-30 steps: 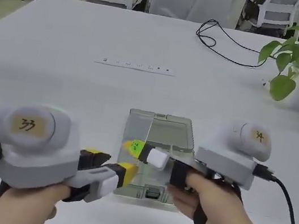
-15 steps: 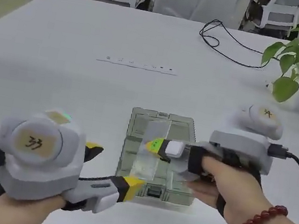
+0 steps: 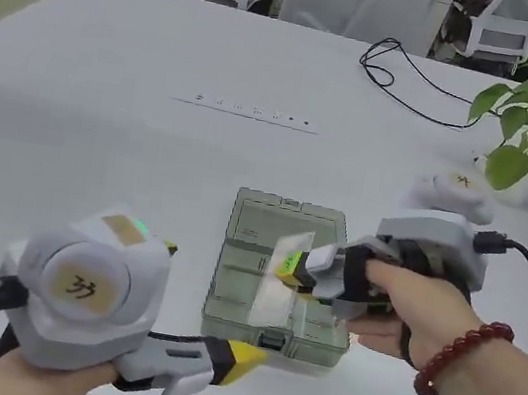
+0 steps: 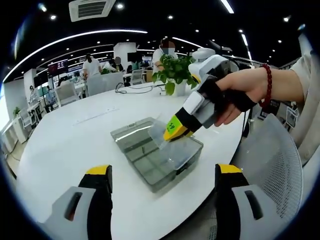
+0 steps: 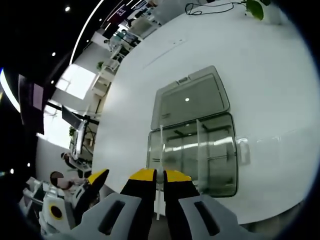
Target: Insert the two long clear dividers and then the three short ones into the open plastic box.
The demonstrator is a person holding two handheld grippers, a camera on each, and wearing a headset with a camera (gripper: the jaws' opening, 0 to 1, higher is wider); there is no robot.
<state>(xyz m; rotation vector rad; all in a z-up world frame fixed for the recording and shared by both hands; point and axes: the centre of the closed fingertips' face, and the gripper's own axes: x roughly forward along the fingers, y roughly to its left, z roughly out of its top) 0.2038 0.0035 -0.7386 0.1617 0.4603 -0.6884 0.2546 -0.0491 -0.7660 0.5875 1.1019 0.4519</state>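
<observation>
**Tilted divider could miss its slots and shove the unbraced box**

Head view: the right gripper (image 3: 291, 266) is clamped tight on a clear divider (image 3: 273, 295), pinching it near its upper edge. The sheet hangs at a slant over the middle of the open box (image 3: 226, 305), with its lower edge down inside the box or just above the floor; I cannot tell which. The box sits on the tabletop (image 3: 132, 135) with its lid laid flat on the far side. As I judge it, pressing down at this slant could wedge the divider against a wall instead of seating it in the slots.

Left gripper view: the left gripper (image 4: 164, 172) has its jaws spread wide and holds nothing. It hangs near the tabletop's front edge, apart from the box. With nothing steadying the box, a sideways push from the divider would likely slide it. The divider reads as a tilted pane under the right gripper's yellow tips.

Right gripper view: the jaws are closed on the divider, which shows edge-on as a thin line running along the box's length, toward one long wall. The grip covers little of a thin, smooth sheet, so it may pivot or slip when it meets resistance.
</observation>
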